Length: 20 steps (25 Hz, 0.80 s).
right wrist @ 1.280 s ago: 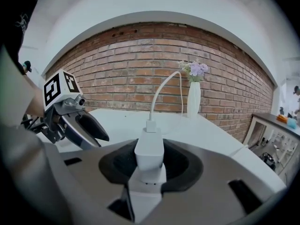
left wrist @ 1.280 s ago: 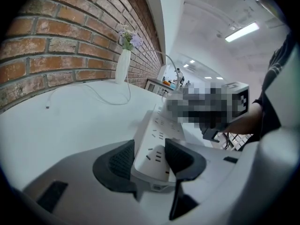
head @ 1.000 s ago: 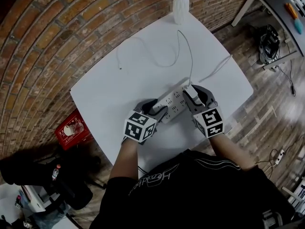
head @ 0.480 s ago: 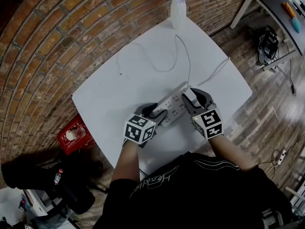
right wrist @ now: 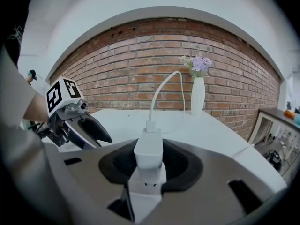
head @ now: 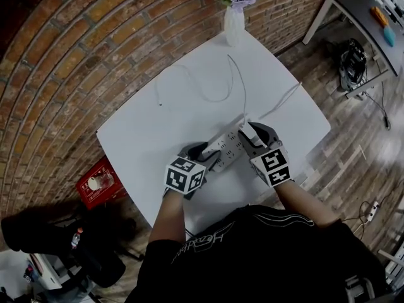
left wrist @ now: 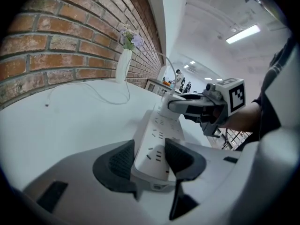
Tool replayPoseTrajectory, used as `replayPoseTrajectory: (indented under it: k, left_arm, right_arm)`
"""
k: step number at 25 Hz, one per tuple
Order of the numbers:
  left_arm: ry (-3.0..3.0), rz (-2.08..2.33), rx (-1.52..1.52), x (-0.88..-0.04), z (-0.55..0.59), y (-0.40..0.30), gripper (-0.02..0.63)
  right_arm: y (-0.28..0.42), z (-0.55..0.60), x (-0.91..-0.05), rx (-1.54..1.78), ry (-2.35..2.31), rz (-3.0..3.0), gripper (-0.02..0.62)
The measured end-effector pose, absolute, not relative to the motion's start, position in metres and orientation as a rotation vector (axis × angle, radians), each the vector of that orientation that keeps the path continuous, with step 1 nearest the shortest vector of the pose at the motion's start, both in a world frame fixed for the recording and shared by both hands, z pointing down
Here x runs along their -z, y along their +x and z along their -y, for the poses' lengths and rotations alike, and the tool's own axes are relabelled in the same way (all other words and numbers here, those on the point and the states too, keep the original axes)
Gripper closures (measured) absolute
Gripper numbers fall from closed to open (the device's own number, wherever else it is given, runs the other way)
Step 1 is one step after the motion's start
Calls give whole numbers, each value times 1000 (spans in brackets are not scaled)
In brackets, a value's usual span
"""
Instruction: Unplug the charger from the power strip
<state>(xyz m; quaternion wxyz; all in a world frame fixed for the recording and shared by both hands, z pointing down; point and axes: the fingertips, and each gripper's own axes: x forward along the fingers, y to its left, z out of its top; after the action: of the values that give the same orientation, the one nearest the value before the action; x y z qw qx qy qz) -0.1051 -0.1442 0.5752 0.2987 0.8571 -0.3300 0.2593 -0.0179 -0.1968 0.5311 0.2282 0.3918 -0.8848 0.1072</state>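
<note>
White table [head: 158, 128] by brick wall [head: 76, 49] | left gripper [left wrist: 145, 159]: clamped across near end of power strip [left wrist: 161, 125] | right gripper [right wrist: 149, 159]: clamped on charger [right wrist: 148, 149], upright between its jaws, plugged into strip's far end, cable [right wrist: 159, 90] leading ahead

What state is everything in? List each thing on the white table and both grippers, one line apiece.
White rectangular power strip: lying flat, near end clamped.
White block-shaped charger: apparently still plugged in, gripped.
Thin white cable: attached to charger, slack.
Tall white vase: upright.
Left gripper: shut on power strip.
Right gripper: shut on charger.
</note>
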Motion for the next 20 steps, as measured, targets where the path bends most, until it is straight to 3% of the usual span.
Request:
replayPoseTrajectory:
  k: [20]
  left_arm:
    - [2289, 906, -685, -575, 144, -105, 402]
  right_arm:
    - [-16, 196, -530, -350, 1105, 2415, 472]
